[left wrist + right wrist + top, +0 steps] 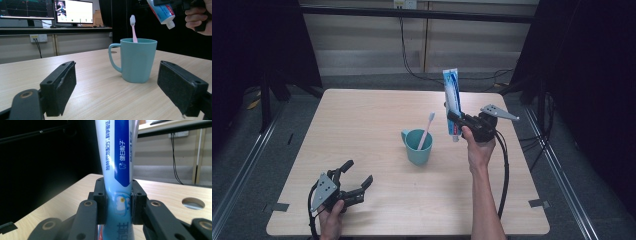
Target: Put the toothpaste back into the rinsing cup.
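A: How far along is it?

B: On the table (362, 115) the teal cup (417, 147) stands near the middle with the pink toothbrush (426, 131) already leaning in it. The toothpaste tube (452, 100) is not in yet, I'd judge: the right gripper (457, 120) clamps it cap-down in the air, just right of the cup.

A: And the left gripper (354, 182)?

B: Released, jaws spread with nothing between them, resting low at the near left, well apart from the cup.

A: Any writing?

B: Chinese characters run along the tube's blue-and-white side; no brand I can make out.
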`<state>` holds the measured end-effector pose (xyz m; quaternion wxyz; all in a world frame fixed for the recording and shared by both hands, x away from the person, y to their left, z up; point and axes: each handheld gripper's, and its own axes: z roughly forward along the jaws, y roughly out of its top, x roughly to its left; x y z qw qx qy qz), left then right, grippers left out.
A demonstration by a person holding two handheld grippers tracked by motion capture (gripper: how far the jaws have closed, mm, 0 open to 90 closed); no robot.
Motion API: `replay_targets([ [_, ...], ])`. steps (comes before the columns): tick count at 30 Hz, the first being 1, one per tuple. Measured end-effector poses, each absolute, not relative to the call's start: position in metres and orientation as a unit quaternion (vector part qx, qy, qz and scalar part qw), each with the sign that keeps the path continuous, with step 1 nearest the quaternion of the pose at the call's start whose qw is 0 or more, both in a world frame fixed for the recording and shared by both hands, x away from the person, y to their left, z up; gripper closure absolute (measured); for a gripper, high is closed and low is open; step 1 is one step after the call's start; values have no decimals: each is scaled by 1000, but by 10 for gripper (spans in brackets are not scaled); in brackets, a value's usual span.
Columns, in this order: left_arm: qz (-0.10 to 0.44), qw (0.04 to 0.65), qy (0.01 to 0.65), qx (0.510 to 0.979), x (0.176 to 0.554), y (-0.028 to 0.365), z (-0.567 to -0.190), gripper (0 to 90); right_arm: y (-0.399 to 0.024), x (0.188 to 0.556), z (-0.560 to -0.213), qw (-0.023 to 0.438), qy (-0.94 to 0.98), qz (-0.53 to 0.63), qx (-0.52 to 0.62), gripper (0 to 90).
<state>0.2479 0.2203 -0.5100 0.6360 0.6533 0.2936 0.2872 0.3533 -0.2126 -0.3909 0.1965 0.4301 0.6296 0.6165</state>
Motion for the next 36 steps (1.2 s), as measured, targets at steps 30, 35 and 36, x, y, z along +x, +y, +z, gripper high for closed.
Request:
replay_targets([
  [30,283,639,292,653,248,220,-510,156,-178,354,-384,182,624,662,374,725],
  [35,283,639,292,653,248,220,-510,157,-167,354,-382,184,627,662,366,725],
  [36,282,639,292,653,248,220,-510,156,-165,354,-382,186,630,659,366,725],
])
